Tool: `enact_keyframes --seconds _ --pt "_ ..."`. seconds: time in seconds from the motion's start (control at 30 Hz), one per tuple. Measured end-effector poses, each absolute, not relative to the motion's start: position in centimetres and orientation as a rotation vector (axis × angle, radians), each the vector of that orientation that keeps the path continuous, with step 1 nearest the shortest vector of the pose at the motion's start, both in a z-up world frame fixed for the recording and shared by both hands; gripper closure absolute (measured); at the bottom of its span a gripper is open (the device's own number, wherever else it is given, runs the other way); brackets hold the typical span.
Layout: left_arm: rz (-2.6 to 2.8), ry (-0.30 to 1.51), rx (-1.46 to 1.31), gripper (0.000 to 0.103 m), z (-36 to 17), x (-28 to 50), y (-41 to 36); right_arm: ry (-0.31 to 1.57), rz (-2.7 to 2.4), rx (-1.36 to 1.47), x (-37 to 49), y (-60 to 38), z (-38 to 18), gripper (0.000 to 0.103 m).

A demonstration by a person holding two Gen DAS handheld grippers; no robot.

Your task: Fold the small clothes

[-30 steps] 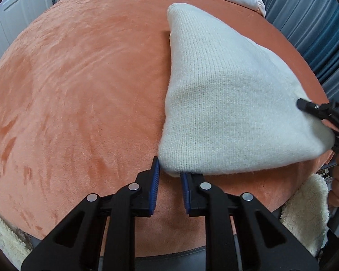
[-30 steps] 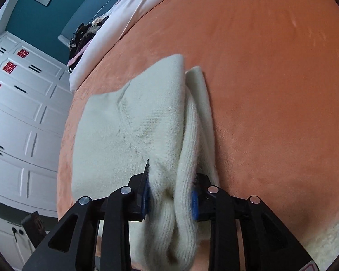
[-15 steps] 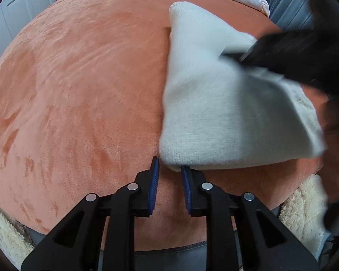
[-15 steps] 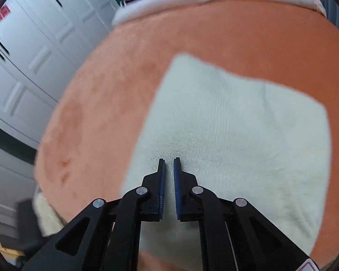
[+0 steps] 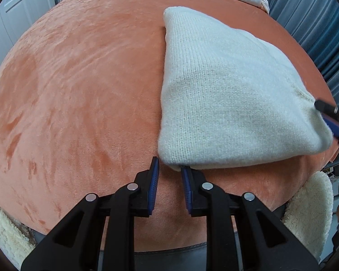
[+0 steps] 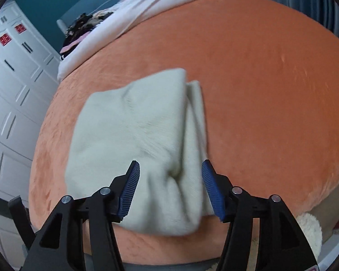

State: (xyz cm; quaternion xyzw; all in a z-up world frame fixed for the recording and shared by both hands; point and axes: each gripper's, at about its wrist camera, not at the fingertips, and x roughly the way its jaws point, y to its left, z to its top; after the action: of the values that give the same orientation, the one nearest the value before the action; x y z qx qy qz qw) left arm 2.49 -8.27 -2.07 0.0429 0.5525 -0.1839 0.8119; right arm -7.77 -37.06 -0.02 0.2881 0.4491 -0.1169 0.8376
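A folded cream knit [image 5: 232, 94] lies on the orange bed [image 5: 79, 90], filling the right half of the left wrist view and the centre-left of the right wrist view. The left claw [image 5: 168, 169], at bottom centre, has its jaws narrowly parted with the knit's near-left corner just at the tips; no pinch shows. The right claw [image 6: 170, 176] has just been opening and now stands spread, the knit's bunched near edge between the blue pads [image 6: 131, 187] without being squeezed. White cupboards [image 6: 8, 103] fill the left edge.
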Motion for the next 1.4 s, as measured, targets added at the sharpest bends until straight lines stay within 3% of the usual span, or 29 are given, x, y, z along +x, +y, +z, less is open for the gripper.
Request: enact_keyframes --seconds 0.1,0.17,0.27,0.4,0.47,0.57,0.73,0.9,1.1,1.27,1.4 --pt "-0.389 1.182 0.096 0.083 -2.1 2.5 -8.3 0.978 -0.181 0.713 -8.0 -37.4 -2.4 0.051" --pt "-0.383 1.184 0.100 0.083 -2.0 2.5 -8.4 0.996 -0.158 0.702 -6.9 -36.2 -3.1 0.083" --pt "-0.378 1.188 0.104 0.083 -1.9 2.4 -8.5 0.902 -0.154 0.612 -6.3 -34.8 0.1 0.088" --pt "-0.377 1.219 0.076 0.083 -2.2 2.4 -8.1 0.747 -0.136 0.567 -7.5 -35.2 5.0 0.088" --pt "-0.321 1.244 0.089 0.086 -3.1 2.5 -7.7 0.812 -0.190 0.525 -7.0 -36.4 3.0 0.088" --pt "-0.336 1.240 0.042 0.086 -2.8 2.6 -6.9 1.004 -0.233 0.588 -6.6 -38.4 -4.5 0.087" --pt "-0.433 1.123 -0.016 0.085 1.3 1.2 -6.6 0.964 -0.204 0.602 -6.8 -38.2 -3.6 0.085" --pt "-0.545 1.028 -0.065 0.073 5.6 1.3 -8.8 0.879 -0.167 0.675 -7.5 -37.2 -1.8 0.085" --pt "-0.457 1.116 0.049 0.071 1.6 4.7 -12.8 0.962 -0.197 0.666 -7.0 -36.8 -5.3 0.084" --pt "-0.452 1.072 0.115 0.070 1.7 3.8 -13.1 0.911 -0.229 0.665 -7.4 -37.1 -1.8 0.074" --pt "-0.447 1.083 0.104 0.070 1.5 4.1 -12.9 0.844 -0.261 0.505 -6.7 -35.6 1.9 0.074"
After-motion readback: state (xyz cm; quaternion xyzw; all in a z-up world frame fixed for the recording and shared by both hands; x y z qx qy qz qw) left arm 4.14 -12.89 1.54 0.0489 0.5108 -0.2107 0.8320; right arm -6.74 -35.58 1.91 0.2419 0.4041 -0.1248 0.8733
